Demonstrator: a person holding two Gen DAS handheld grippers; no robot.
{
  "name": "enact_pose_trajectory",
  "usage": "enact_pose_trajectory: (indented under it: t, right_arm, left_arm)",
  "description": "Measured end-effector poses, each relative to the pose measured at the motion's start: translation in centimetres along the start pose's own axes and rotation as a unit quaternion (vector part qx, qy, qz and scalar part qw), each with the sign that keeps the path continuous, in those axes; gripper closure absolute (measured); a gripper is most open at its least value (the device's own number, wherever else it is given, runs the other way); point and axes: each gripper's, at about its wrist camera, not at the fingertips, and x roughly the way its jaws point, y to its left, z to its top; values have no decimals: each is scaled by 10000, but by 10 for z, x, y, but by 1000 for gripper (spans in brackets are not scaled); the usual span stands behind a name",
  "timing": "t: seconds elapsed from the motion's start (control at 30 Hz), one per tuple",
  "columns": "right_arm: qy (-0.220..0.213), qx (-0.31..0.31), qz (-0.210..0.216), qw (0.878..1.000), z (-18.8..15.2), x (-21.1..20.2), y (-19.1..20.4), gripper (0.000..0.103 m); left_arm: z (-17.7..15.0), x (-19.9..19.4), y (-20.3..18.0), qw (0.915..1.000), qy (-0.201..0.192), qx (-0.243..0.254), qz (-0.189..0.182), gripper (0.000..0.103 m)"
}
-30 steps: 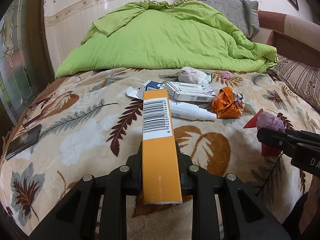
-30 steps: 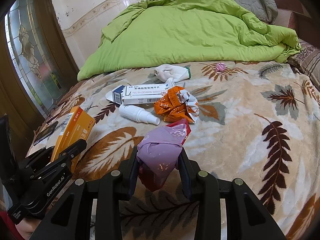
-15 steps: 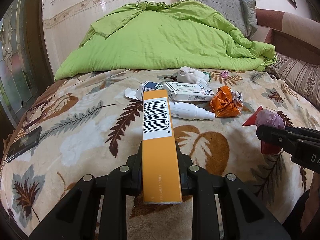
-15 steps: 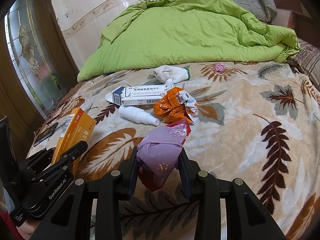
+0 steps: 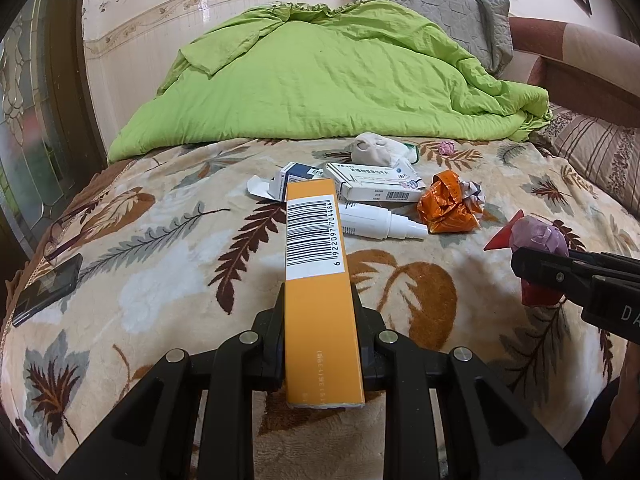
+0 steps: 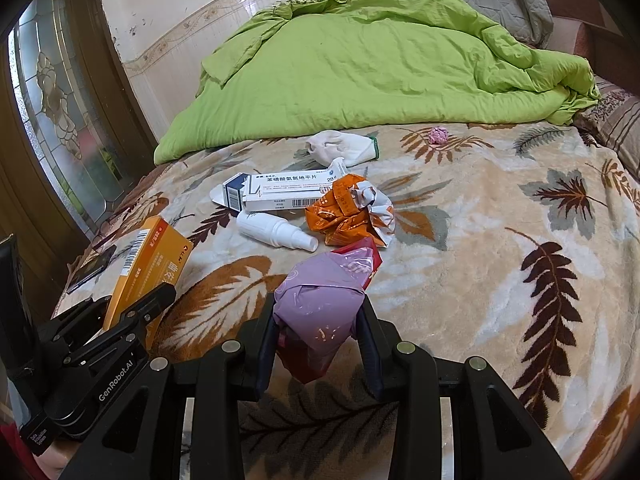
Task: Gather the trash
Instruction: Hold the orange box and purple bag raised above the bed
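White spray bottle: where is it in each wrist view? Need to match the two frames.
Left wrist: white spray bottle at centre, just right of the orange box tip, nozzle pointing right.
Right wrist: left of centre, nozzle pointing lower right.
Shared landmark: crumpled orange wrapper, right beside the nozzle.

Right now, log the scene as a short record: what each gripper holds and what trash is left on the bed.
left gripper: jaws shut on orange carton
right gripper: jaws shut on purple wrapper
left on blanket: white medicine box, white spray bottle, crumpled orange wrapper, white sock, small pink wad
aside: phone
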Motion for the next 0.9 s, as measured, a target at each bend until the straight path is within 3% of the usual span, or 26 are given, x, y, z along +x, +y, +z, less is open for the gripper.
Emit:
enact_pose_trajectory:
  t: [0.9]
  right_arm:
    - [-23,13,5,10000,1,-2,-1,63]
  left_arm:
    - [0,0,-2,10000,17,32,-30,80]
